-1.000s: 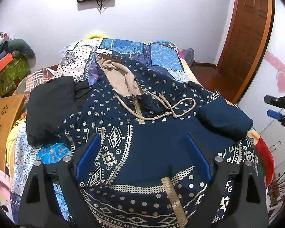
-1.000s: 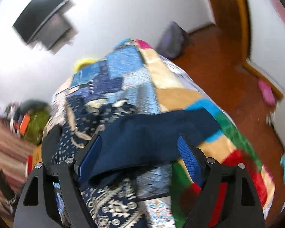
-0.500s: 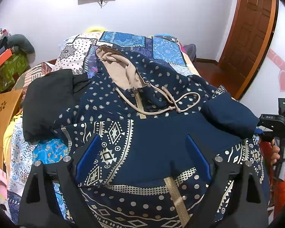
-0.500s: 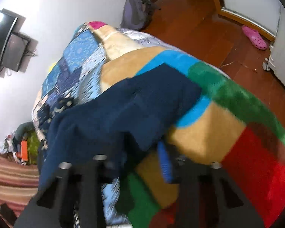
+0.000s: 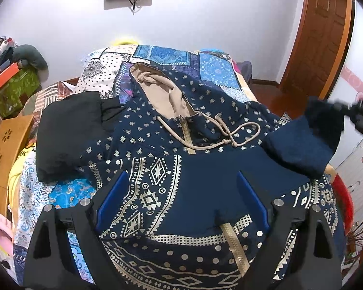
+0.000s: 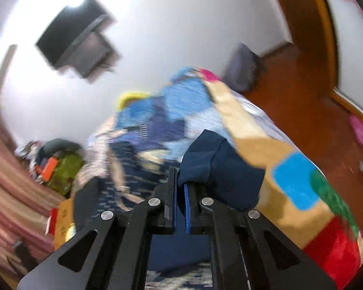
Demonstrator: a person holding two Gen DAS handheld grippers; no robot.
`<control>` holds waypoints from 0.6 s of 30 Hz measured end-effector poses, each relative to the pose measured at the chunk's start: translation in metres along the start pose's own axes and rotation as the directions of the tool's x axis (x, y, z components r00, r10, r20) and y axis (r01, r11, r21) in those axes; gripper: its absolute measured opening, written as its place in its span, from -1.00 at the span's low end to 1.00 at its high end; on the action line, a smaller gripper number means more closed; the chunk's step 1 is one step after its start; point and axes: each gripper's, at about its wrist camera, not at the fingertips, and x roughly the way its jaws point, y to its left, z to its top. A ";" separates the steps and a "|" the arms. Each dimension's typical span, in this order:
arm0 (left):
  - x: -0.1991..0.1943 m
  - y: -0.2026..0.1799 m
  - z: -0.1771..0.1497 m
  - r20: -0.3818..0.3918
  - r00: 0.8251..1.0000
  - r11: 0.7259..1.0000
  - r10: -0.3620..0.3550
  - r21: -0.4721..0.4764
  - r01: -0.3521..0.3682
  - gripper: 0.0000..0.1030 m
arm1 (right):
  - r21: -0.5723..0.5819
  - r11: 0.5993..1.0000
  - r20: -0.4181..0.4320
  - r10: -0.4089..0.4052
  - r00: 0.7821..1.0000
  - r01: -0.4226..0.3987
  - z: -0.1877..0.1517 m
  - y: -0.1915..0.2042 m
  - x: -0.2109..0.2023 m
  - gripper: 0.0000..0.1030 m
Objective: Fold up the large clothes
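the hoodie (image 5: pixel 181 169) lies face up on the bed (image 5: pixel 67 188), hood toward the far wall, zip shut. its sleeve (image 6: pixel 213 164) on our right is lifted off the quilt, cuff pinched in our right gripper (image 6: pixel 180 186), jaws pressed together on the cloth. our left gripper (image 5: pixel 181 205) hangs spread over the chest, holding nothing. we judge we are at step 1, folding that sleeve in. next we carry the cuff across the chest and lay it flat.
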 end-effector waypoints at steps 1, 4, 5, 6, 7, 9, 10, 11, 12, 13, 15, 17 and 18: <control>-0.003 0.003 0.000 0.004 1.000 1.000 -0.014 -0.014 0.014 0.74 | -0.027 0.999 0.009 0.030 1.000 -0.030 0.002 0.016 -0.004 -0.92; -0.013 0.012 0.001 0.026 1.000 0.999 -0.014 -0.038 0.015 0.74 | -0.102 0.990 0.001 0.101 0.995 -0.100 0.000 0.054 -0.004 -0.92; -0.017 0.015 0.001 0.034 0.999 0.999 -0.007 -0.043 0.008 0.74 | -0.127 0.985 -0.012 0.120 0.993 -0.120 -0.002 0.068 -0.002 -0.92; -0.022 0.021 0.001 0.043 0.999 0.999 -0.001 -0.050 0.004 0.74 | -0.152 0.978 -0.033 0.140 0.990 -0.143 -0.007 0.081 0.002 -0.92; -0.026 0.025 0.001 0.049 0.999 0.998 0.001 -0.056 0.002 0.74 | -0.179 0.970 -0.061 0.156 0.986 -0.164 -0.014 0.096 0.007 -0.92; -0.032 0.034 -0.001 0.055 0.998 0.998 0.008 -0.068 -0.004 0.74 | -0.203 0.958 -0.122 0.182 0.976 -0.204 -0.031 0.116 0.022 -0.92; -0.036 0.041 -0.002 0.055 0.998 0.997 0.021 -0.076 -0.016 0.74 | -0.216 0.950 -0.161 0.192 0.968 -0.224 -0.041 0.127 0.032 -0.92; -0.040 0.046 -0.003 0.055 0.998 0.996 0.029 -0.080 -0.024 0.74 | -0.221 0.946 -0.187 0.196 0.963 -0.236 -0.050 0.132 0.041 -0.92; -0.043 0.052 -0.004 0.055 0.998 0.996 0.039 -0.084 -0.035 0.74 | -0.232 0.941 -0.225 0.195 0.955 -0.247 -0.063 0.139 0.051 -0.92; -0.046 0.058 -0.006 0.054 0.997 0.995 0.051 -0.088 -0.046 0.74 | -0.242 0.937 -0.257 0.188 0.948 -0.252 -0.074 0.142 0.060 -0.92; -0.054 0.071 -0.011 0.047 0.996 0.993 0.075 -0.093 -0.070 0.74 | -0.261 0.930 -0.333 0.167 0.928 -0.261 -0.100 0.153 0.082 -0.92; -0.060 0.081 -0.018 0.038 0.995 0.991 0.095 -0.101 -0.091 0.74 | -0.289 0.923 -0.392 0.128 0.911 -0.254 -0.123 0.157 0.100 -0.91; -0.062 0.086 -0.022 0.031 0.994 0.989 0.104 -0.107 -0.100 0.74 | -0.304 0.921 -0.423 0.099 0.901 -0.244 -0.133 0.157 0.110 -0.91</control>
